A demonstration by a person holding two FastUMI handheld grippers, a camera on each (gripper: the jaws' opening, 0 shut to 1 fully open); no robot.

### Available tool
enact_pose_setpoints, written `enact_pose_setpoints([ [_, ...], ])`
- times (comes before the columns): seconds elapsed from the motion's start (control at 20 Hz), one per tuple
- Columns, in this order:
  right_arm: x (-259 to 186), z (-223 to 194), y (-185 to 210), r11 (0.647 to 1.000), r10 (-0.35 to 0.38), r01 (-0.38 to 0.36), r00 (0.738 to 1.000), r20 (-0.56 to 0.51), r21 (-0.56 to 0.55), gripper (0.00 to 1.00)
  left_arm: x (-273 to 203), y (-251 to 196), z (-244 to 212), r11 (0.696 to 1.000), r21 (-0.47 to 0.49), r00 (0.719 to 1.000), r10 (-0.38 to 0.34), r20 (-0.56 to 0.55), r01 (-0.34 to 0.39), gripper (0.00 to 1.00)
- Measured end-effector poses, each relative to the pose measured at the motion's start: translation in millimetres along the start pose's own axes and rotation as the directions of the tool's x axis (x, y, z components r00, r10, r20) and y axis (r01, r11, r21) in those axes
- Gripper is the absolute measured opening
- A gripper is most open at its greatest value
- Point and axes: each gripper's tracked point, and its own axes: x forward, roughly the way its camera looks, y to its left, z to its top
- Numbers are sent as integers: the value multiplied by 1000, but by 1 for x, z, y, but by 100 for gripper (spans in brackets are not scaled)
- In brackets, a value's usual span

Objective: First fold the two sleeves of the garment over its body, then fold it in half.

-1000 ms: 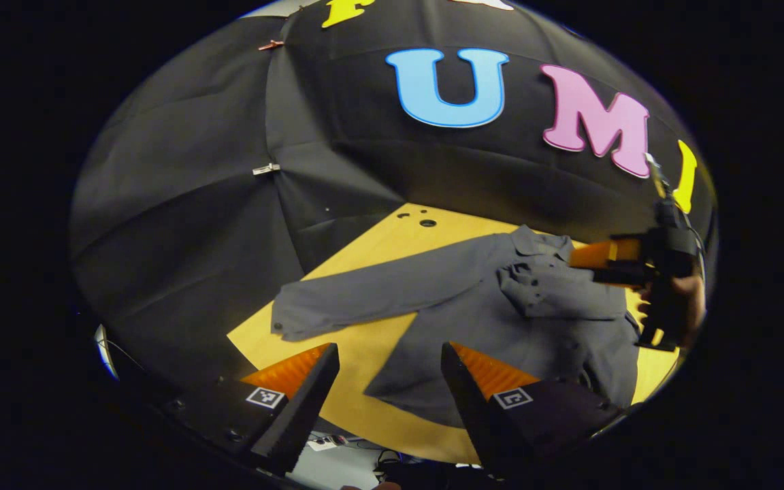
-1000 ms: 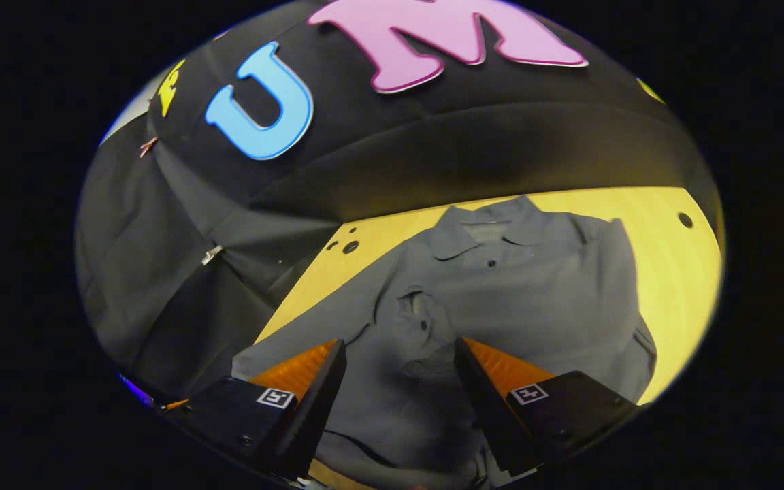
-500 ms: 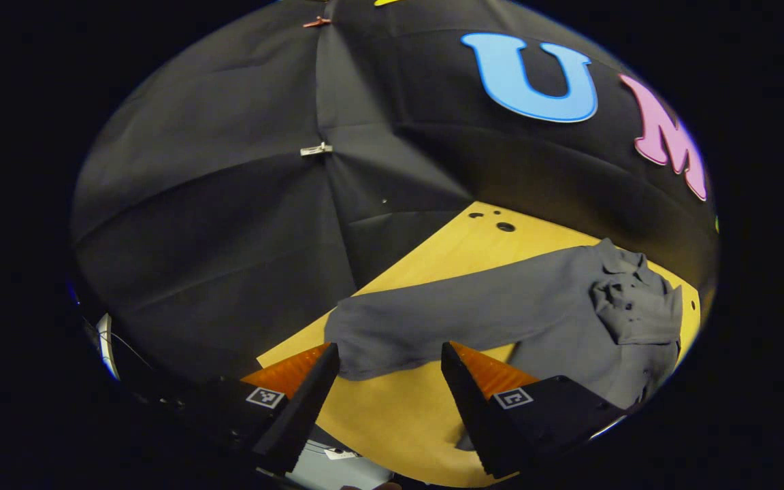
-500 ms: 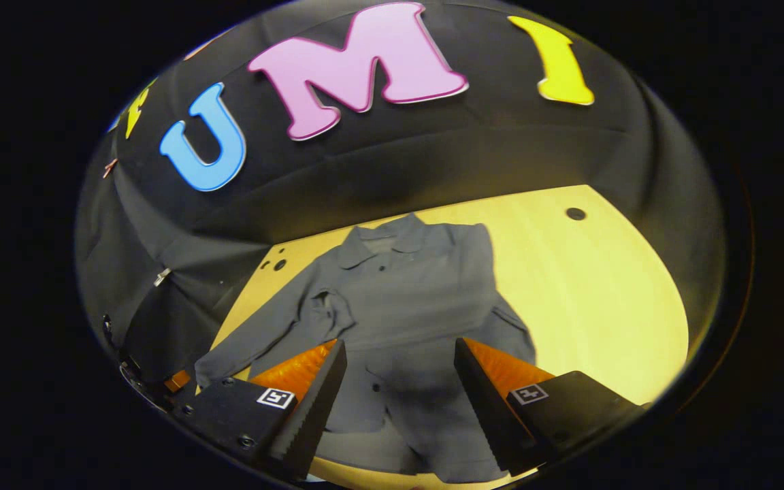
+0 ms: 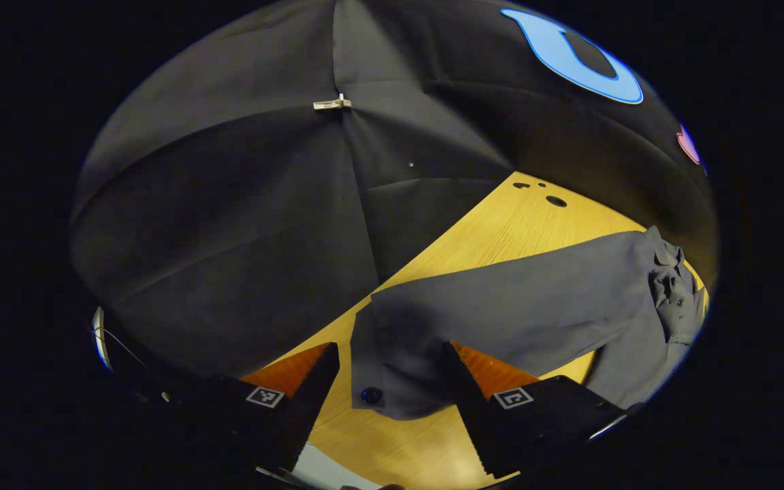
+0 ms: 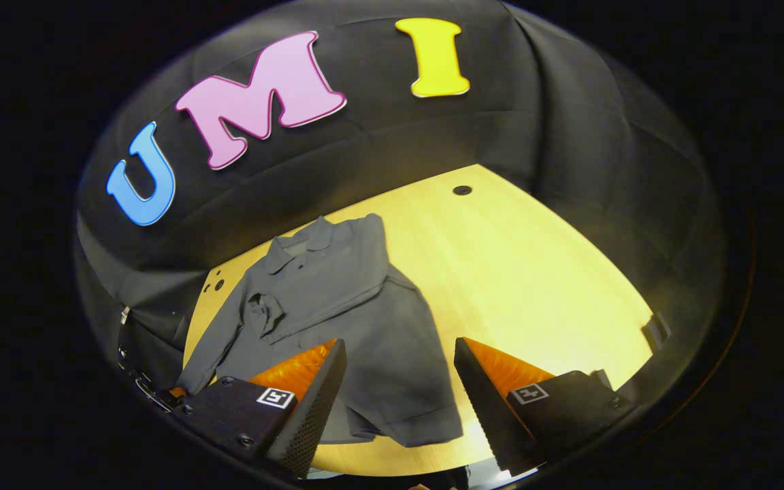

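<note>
A dark grey collared shirt (image 6: pixel 358 320) lies flat on the yellow table (image 6: pixel 535 272), collar toward the wall. One sleeve is folded across the chest, its cuff (image 6: pixel 261 314) near the buttons. The other sleeve (image 5: pixel 528 306) stretches out sideways to the table's edge. Its buttoned cuff (image 5: pixel 392 388) lies between the fingers of my left gripper (image 5: pixel 388 354), which is open and low over it. My right gripper (image 6: pixel 399 354) is open, drawn back above the shirt's hem with nothing between its fingers.
Black cloth walls close the table at the back and on both sides. Round holes (image 6: pixel 461 190) (image 5: pixel 555 201) sit in the tabletop near the wall. A small dark piece (image 6: pixel 655 331) sits at the table's right edge. Bare tabletop lies right of the shirt.
My left gripper has swung left and down along the outstretched sleeve until the cuff lies between its fingers. My right gripper has drawn back from the chest toward the hem.
</note>
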Motion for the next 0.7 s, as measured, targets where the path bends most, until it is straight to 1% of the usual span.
enact_pose_setpoints([
  [0.15,-22,4,-21,998,-60,60,998,35,14,98,13,-5,1,1000,11,1000,-15,-9,16,96],
  [0.35,-45,-2,-38,992,-111,107,993,52,72,99,27,-12,-5,999,14,998,-35,-48,36,96],
  [0.4,-49,-6,-41,990,-120,116,991,53,82,99,31,-17,-8,999,7,997,-50,-58,51,99],
  [0.45,-54,-10,-43,988,-130,125,990,53,87,99,32,-22,-13,998,2,995,-66,-76,66,96],
  [0.5,-58,-15,-46,987,-140,135,989,52,89,99,30,-25,-11,997,4,995,-77,-70,78,95],
  [0.55,-62,-20,-47,986,-147,143,988,50,90,99,32,-26,-12,996,17,994,-86,-72,88,88],
  [0.65,-66,-25,-45,985,-146,141,988,53,97,99,32,-31,-13,992,48,991,-117,-72,121,83],
  [0.7,-66,-26,-42,986,-138,132,989,57,100,99,31,-33,-13,989,65,989,-131,-69,136,73],
])
